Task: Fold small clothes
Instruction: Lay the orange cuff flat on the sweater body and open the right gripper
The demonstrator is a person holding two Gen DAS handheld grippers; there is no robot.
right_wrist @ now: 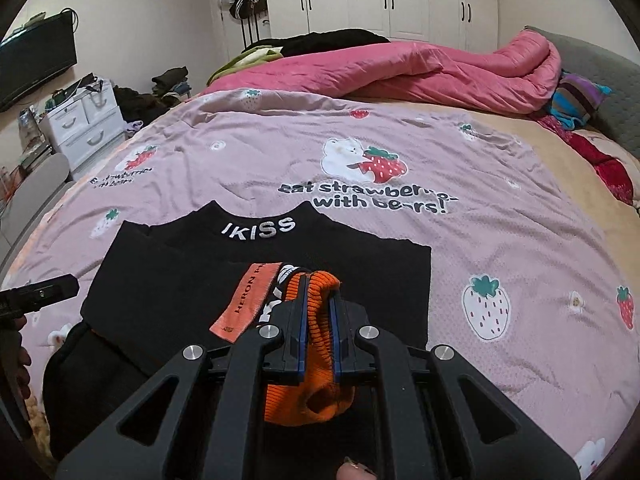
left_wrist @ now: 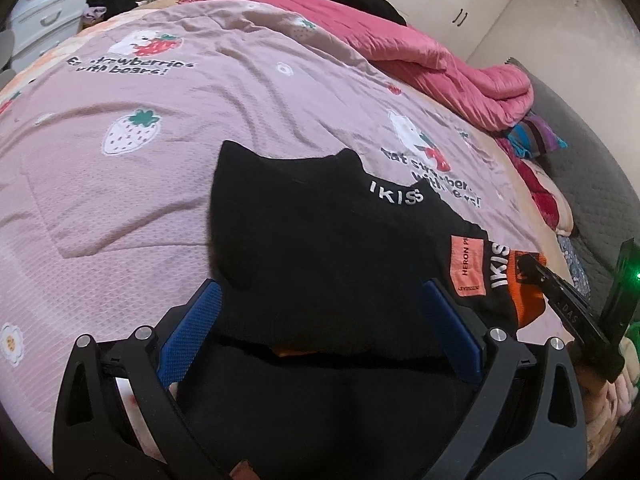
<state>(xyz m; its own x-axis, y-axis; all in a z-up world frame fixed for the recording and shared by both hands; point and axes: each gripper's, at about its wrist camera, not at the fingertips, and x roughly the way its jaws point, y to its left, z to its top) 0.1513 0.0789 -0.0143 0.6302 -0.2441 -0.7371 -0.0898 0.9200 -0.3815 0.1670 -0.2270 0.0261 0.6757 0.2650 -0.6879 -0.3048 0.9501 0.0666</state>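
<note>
The black top [right_wrist: 256, 280] is lying flat on the bed [right_wrist: 480, 240], collar pointing away. The right claw [right_wrist: 320, 312] is pinching its orange cuff [right_wrist: 320, 292], sleeve crossing the body leftward. The left claw [left_wrist: 320, 320] is straddling the top's near-left edge, wide.

Bed with a strawberry blanket

The bed [right_wrist: 532, 128] has a pink bear blanket [right_wrist: 400, 232] on top. A black sweater [right_wrist: 192, 280] lies on the blanket. A pink quilt [right_wrist: 420, 68] is bunched behind the blanket.
</note>
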